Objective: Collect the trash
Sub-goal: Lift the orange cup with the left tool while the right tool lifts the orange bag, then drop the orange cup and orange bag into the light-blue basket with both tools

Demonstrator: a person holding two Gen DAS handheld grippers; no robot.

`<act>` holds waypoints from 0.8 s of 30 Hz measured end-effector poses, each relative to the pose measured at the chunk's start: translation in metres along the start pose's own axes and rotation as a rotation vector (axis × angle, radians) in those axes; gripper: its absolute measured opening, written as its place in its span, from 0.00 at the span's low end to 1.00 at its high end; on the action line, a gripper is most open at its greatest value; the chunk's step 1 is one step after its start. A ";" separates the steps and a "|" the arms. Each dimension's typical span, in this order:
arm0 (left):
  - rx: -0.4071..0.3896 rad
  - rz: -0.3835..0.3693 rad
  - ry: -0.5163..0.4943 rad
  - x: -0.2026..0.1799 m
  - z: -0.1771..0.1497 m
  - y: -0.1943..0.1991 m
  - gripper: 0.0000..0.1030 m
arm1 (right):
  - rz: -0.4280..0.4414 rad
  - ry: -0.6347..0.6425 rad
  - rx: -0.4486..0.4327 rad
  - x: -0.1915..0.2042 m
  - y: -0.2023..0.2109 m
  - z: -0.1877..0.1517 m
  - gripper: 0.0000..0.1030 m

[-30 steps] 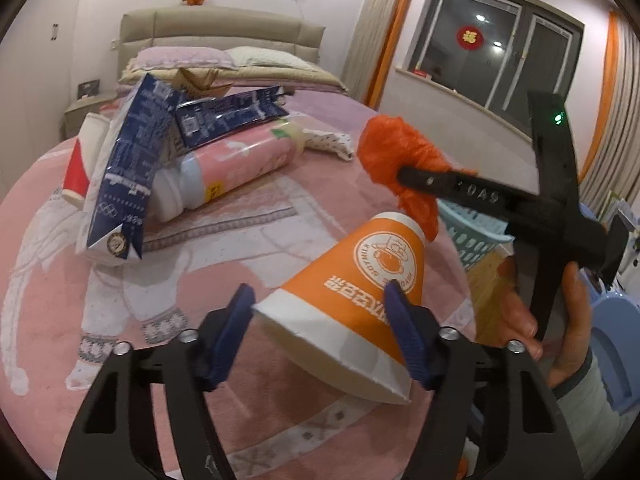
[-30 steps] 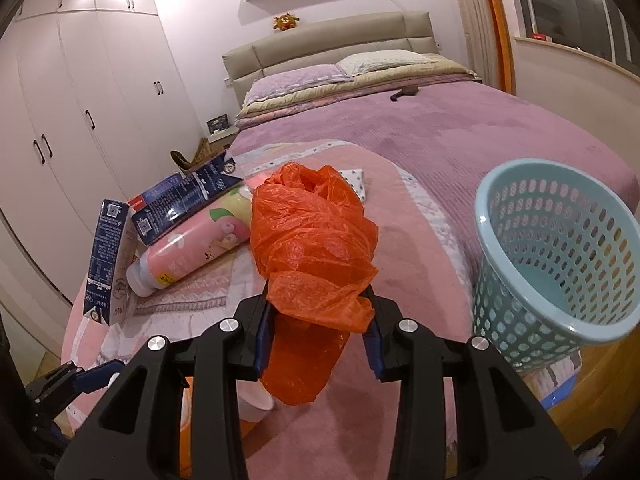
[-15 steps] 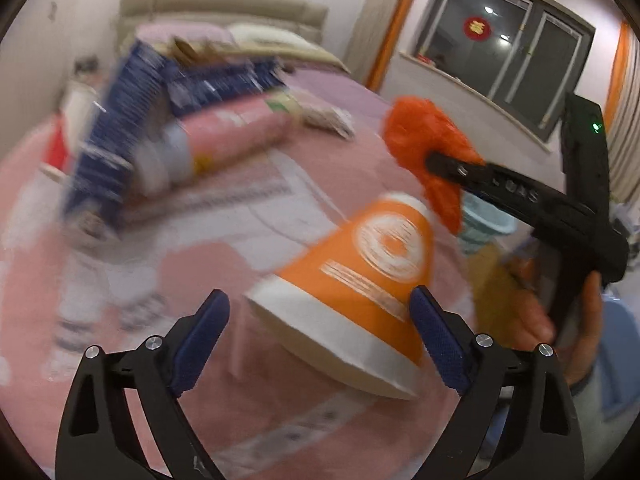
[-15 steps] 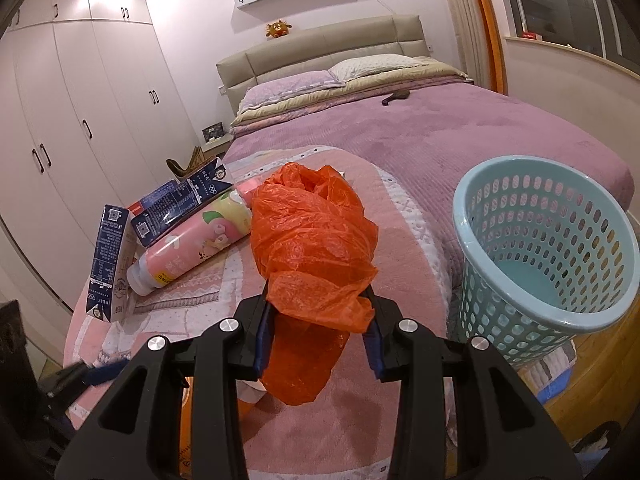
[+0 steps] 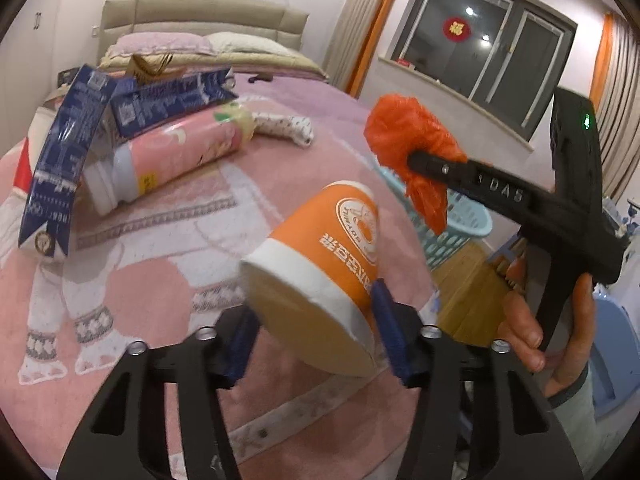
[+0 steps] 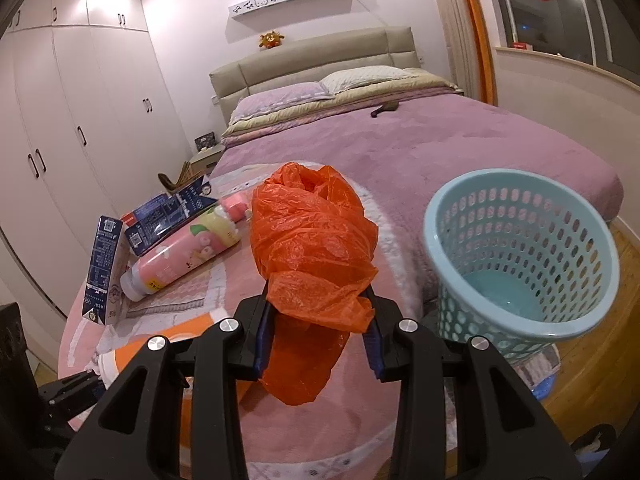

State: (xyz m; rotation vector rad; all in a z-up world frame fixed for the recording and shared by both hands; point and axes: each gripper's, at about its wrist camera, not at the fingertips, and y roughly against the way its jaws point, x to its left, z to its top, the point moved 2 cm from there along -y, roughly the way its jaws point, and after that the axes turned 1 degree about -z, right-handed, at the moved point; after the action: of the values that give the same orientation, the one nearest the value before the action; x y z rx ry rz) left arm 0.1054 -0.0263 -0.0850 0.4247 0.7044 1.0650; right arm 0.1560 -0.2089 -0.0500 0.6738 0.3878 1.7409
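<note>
Cup (image 5: 320, 276) tilted, mouth toward camera | left tool (image 5: 316, 336) clamps it | right tool (image 6: 318, 332) clamps orange bag (image 6: 312, 256)

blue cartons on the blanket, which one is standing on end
The blue carton nearest the wardrobe side stands tall on its end. The other blue carton lies tilted across the pink bottle.

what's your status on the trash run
Left tool shut on orange cup. Right tool shut on orange bag. Basket open, nothing blocking.
</note>
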 end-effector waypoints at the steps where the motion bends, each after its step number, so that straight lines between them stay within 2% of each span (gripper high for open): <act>1: -0.007 -0.004 -0.003 -0.003 0.003 0.000 0.40 | 0.000 -0.006 -0.003 -0.003 0.002 0.001 0.33; 4: -0.023 -0.004 -0.019 -0.010 0.013 -0.002 0.31 | -0.014 -0.017 -0.017 -0.012 0.009 0.003 0.33; 13: -0.071 0.009 -0.083 -0.037 0.044 -0.002 0.28 | -0.055 -0.062 -0.085 -0.040 0.034 0.018 0.33; 20: -0.117 -0.024 -0.161 -0.076 0.092 -0.017 0.28 | -0.170 -0.108 -0.152 -0.074 0.052 0.036 0.33; 24: -0.104 -0.068 -0.173 -0.099 0.119 -0.047 0.28 | -0.238 -0.189 -0.137 -0.104 0.048 0.039 0.33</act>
State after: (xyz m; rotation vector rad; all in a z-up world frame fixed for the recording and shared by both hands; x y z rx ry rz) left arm 0.1901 -0.1340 0.0012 0.3954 0.5044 0.9831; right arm 0.1602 -0.3251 -0.0158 0.6587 0.2070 1.4508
